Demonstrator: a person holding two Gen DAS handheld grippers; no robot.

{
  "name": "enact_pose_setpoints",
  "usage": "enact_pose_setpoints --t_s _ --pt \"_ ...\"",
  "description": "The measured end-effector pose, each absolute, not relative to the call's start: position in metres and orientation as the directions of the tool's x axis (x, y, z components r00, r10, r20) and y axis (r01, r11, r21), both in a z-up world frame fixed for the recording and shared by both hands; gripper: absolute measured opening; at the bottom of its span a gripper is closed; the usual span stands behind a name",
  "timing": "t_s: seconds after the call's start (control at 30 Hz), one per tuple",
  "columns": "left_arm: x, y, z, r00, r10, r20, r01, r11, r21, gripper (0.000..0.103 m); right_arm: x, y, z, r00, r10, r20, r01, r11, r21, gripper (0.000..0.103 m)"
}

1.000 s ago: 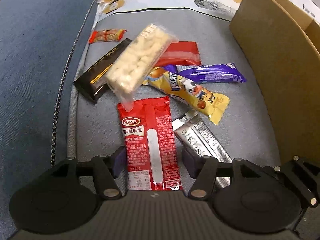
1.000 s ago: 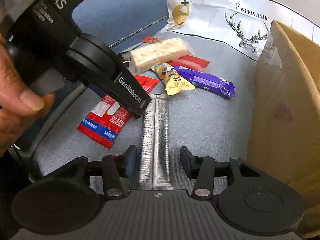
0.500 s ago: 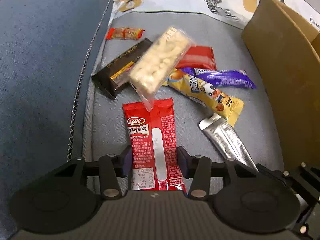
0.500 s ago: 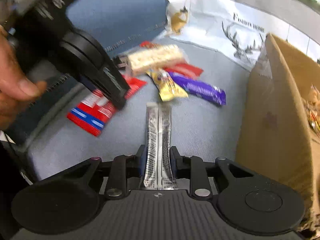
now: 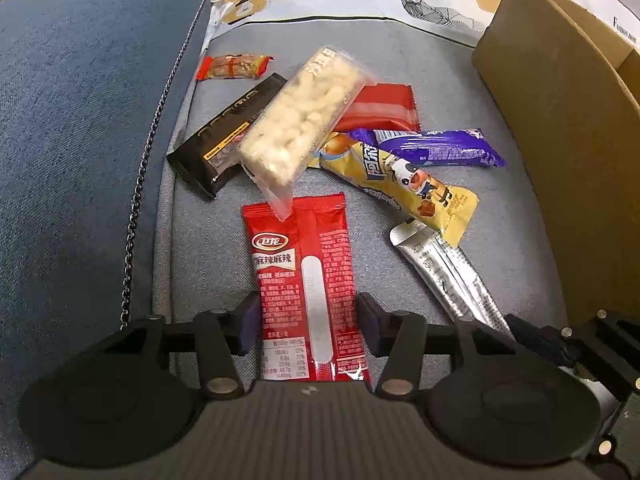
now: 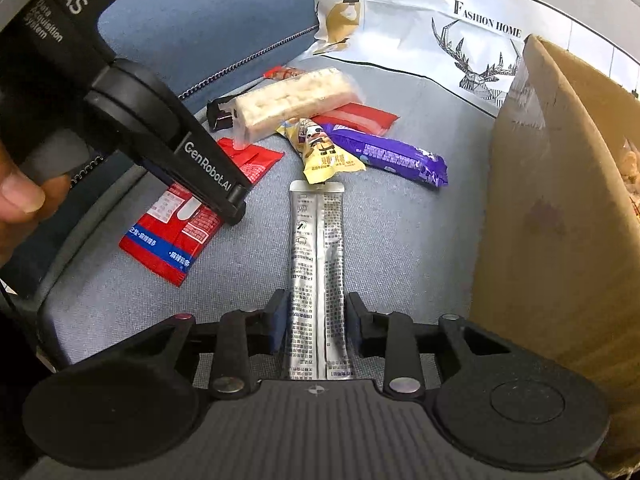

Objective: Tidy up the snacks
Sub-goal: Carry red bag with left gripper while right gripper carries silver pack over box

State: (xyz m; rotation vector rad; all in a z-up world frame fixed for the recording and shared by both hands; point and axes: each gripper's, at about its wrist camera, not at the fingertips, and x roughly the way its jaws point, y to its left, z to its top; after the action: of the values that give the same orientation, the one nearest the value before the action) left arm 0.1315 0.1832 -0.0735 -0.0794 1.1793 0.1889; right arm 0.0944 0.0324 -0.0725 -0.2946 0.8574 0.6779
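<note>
The red spicy-strip packet (image 5: 308,292) lies flat on the grey cushion (image 5: 500,216), its near end between the pads of the left gripper (image 5: 306,330); those jaws have just been closing and now press the packet's two long edges, so the left gripper is clamped on it; from the right wrist view the same packet (image 6: 188,216) shows partly under the left gripper's black body, with a thumb (image 6: 22,196) of the person's hand on its handle at the left edge; the silver stick sachet (image 6: 318,280) lies lengthwise just to the packet's right, apart from it, and runs in between the pads of the right gripper (image 6: 316,330); these jaws closed in, then eased slightly apart, and the pads sit against the sachet's sides, gripping it; beyond both, a loose heap: a clear-wrapped pale puffed bar (image 5: 300,120) lies tilted across a black packet (image 5: 224,128) and a plain red wrapper (image 5: 384,108), its lower tip over the top edge of the red spicy-strip packet; a yellow cartoon packet (image 5: 404,184) lies next to a purple bar (image 5: 432,148), overlapping its left end; a small red-ended candy (image 5: 234,68) sits apart at the far left by the zip chain (image 5: 148,152) of the blue cushion (image 5: 80,100); a cardboard box (image 5: 568,140) stands along the right side, snacks dimly visible inside from the right wrist view; a white deer-print cloth (image 6: 460,40) lies behind
</note>
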Motion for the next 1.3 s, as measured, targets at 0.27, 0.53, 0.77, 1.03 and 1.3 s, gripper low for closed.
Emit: enact_pose_setpoints --t_s 0.27,0.53,0.77,1.03,1.3 --pt "0.117 0.173 -0.040 0.517 0.103 -0.850 -0.189 0.982 0.004 0.049 0.080 0.022 -0.052 0.527 0.493 -0.692 -0.676 0.737 0.011 0.021" --pt "0.089 0.160 -0.004 0.678 0.129 -0.724 -0.161 0.987 0.026 0.048 0.052 0.000 -0.022 0.627 0.545 -0.557 -0.678 0.733 -0.046 0.021" --pt "0.084 0.169 0.013 0.748 0.125 -0.652 -0.203 0.978 -0.045 0.048 0.052 -0.029 0.007 0.681 0.569 -0.462 -0.654 0.756 -0.034 0.021" --pt "0.094 0.149 0.021 0.787 0.144 -0.600 -0.234 0.970 -0.073 0.048 0.062 -0.072 0.040 0.737 0.569 -0.364 -0.603 0.797 0.026 0.021" --pt "0.102 0.101 0.037 0.884 0.128 -0.449 -0.171 0.984 -0.057 0.048 0.076 -0.117 0.058 0.815 0.492 -0.308 -0.509 0.860 0.027 0.021"
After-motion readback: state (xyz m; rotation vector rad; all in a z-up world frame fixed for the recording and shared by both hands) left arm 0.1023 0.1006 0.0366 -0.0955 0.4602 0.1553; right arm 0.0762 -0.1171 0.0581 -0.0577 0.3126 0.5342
